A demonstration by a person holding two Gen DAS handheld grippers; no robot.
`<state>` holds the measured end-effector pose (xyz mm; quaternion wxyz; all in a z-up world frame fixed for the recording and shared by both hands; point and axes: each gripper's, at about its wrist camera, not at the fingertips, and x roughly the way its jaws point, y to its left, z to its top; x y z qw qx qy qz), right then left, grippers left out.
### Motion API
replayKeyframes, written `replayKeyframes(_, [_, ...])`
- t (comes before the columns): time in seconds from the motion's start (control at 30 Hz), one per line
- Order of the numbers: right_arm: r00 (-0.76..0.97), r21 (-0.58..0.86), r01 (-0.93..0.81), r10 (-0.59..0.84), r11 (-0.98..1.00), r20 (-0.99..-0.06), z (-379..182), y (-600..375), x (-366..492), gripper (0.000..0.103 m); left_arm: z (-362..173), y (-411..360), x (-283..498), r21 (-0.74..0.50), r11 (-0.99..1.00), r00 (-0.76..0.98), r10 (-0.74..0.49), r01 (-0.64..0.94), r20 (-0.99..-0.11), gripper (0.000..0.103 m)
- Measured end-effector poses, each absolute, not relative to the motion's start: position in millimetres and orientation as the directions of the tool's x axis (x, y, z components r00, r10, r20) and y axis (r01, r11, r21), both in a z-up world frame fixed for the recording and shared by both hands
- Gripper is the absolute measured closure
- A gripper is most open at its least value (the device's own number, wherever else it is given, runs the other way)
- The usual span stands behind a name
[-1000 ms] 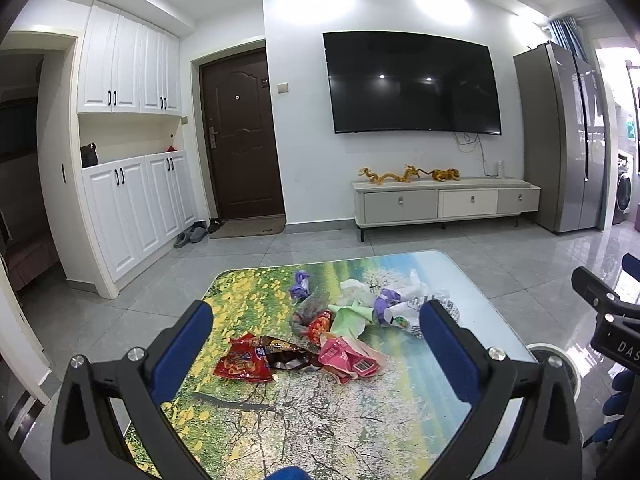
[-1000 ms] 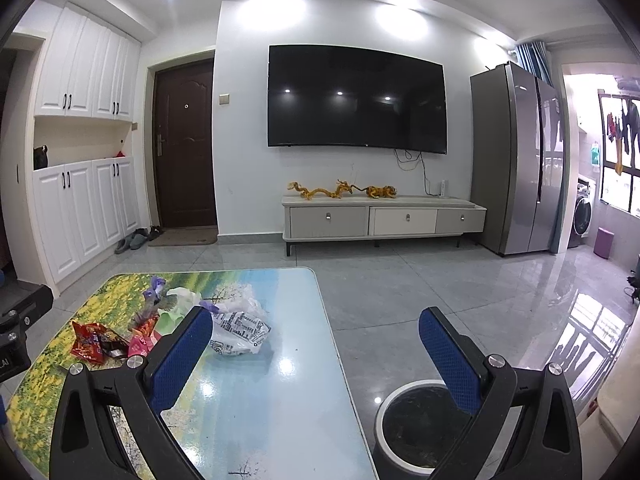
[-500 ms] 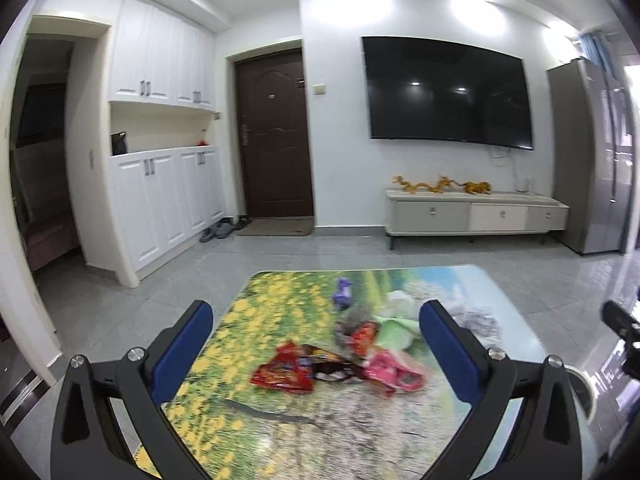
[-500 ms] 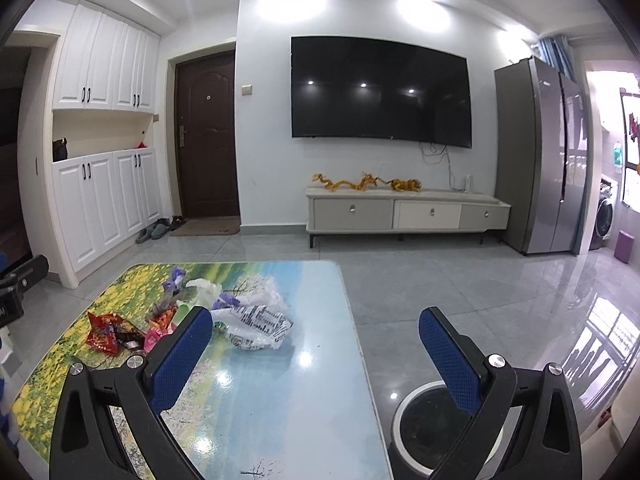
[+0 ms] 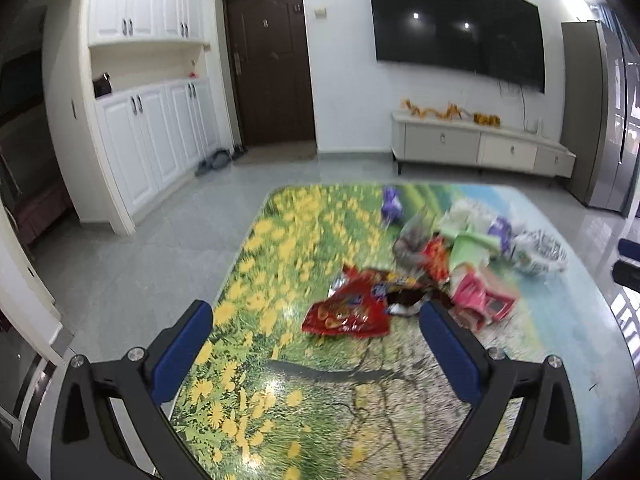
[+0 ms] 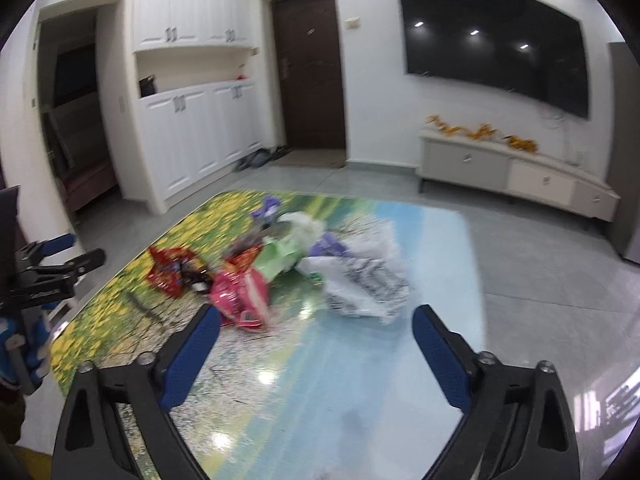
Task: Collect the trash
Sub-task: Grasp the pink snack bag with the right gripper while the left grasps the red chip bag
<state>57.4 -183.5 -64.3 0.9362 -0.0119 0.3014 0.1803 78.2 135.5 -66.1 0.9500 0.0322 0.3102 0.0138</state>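
We hold both the left gripper (image 5: 316, 320) and right gripper (image 6: 316, 322) spread apart, trash pile (image 6: 280, 268) at twelve o'clock on the table (image 6: 360, 380).

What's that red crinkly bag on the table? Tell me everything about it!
The red snack bag looks like shiny, crumpled foil or plastic with blurred yellow and blue print. It lies flat and seems torn open on the flower-printed table, at the pile's left edge, against a dark wrapper. Neither hand-held gripper touches it; the open left hand-held gripper is nearest.
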Motion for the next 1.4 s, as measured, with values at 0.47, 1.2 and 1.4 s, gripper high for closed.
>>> replayKeyframes(0.47, [0.506,0.196,-0.520,0.485,0.831,-0.714,-119.2,-124.1,143.7,0.064,-92.9,131.7,157.1,-0.011,0.978,0.717,-0.161,0.209,-0.678,0.006])
replayKeyframes(1.2, [0.438,0.201,-0.546,0.482,0.813,-0.759,-150.7,-112.4,158.8,0.094,-135.1,150.7,169.7,-0.221,0.960,0.607,-0.280,0.173,-0.744,0.057])
replayKeyframes(1.4, [0.468,0.200,-0.526,0.478,0.827,-0.743,-141.3,-129.9,132.4,0.094,-128.7,148.3,148.6,-0.225,0.957,0.615,-0.289,0.182,-0.734,0.075])
